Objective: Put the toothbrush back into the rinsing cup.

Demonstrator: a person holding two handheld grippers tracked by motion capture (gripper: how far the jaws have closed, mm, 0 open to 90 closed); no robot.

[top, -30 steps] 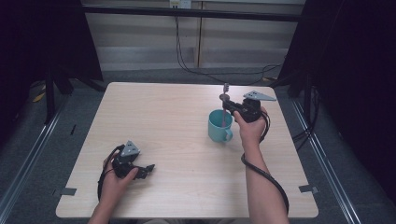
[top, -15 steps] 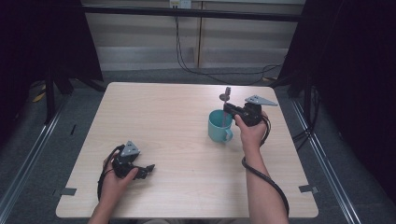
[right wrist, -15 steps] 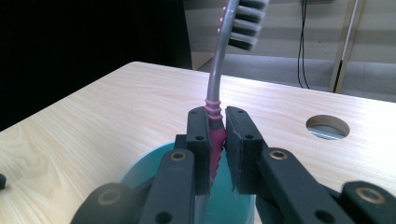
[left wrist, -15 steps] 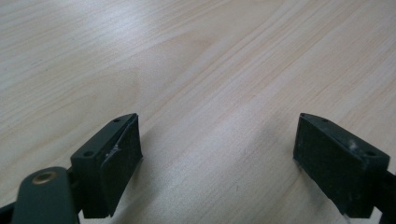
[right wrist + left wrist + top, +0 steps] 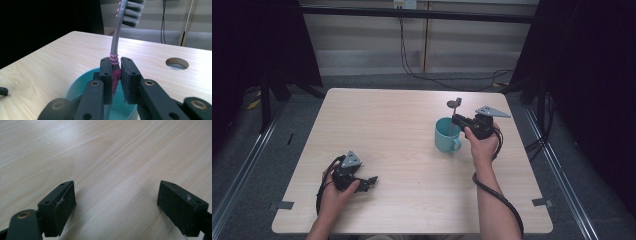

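The right tongs (image 5: 116, 75) were closed on a toothbrush (image 5: 115, 53), gripping its pink ribbed handle, with the bristled head uppermost and the lower end hanging inside a teal mug (image 5: 446, 135). The mug stood upright on the tabletop (image 5: 402, 125), right of centre, nearer its right edge, handle turned toward the person. The left tongs (image 5: 116, 207) rested on the tabletop near the front left corner, jaws wide apart with bare wood between them.
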